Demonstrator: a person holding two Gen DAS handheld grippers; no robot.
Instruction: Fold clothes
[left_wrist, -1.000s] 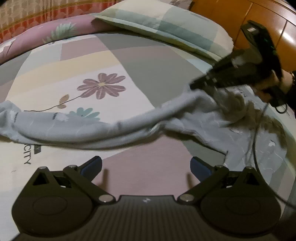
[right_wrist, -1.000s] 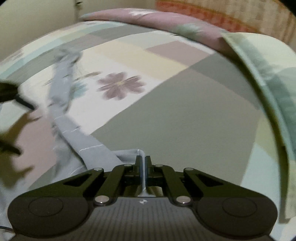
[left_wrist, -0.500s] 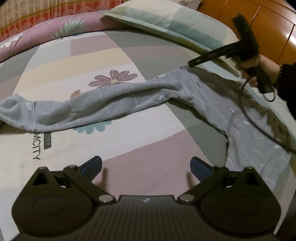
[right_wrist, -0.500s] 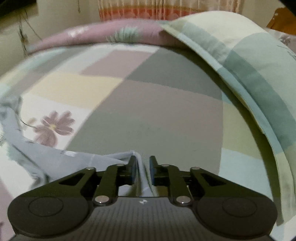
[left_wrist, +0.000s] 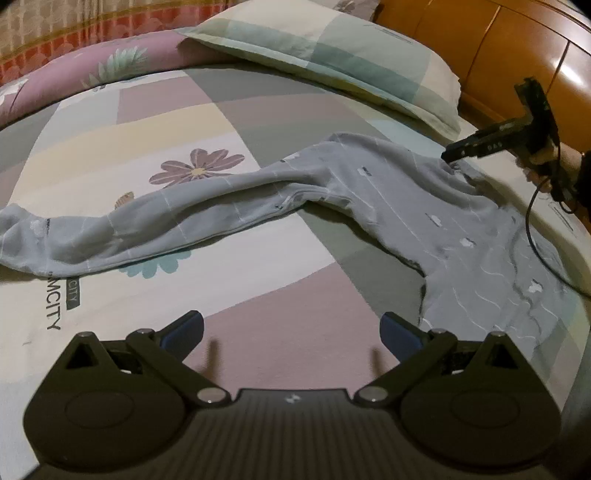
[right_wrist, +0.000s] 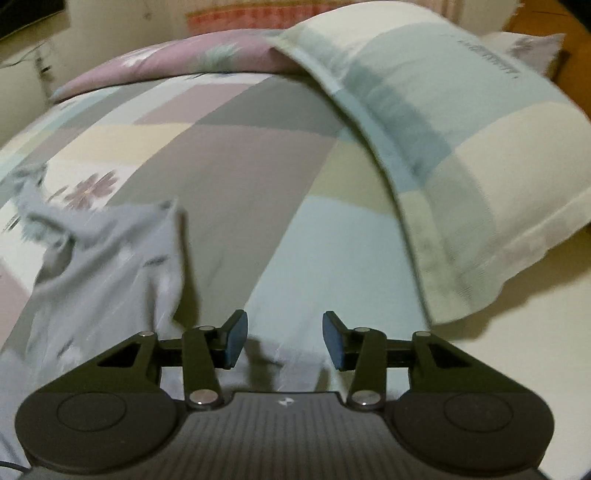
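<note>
Right gripper (right_wrist: 284, 339): jaws opening, nothing between them.
Left gripper (left_wrist: 291, 332): hovering wide open, gripping nothing.
Grey garment (left_wrist: 332, 192): lying spread across patchwork bedsheet (left_wrist: 177, 122).

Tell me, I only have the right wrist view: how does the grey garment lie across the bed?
Observer: In the left wrist view the grey garment is one long strip across the bed sheet, and its far end lies left of the purple flower print.
Operator: Is the left hand-held gripper holding it?
Observer: No. The left hand-held gripper is open over bare sheet, with the garment's edge beside its right finger.
Operator: Where is my gripper on it?
Observer: The right hand-held gripper is at the garment's edge near the pillow. Its jaws are opening and pinch no cloth.
</note>
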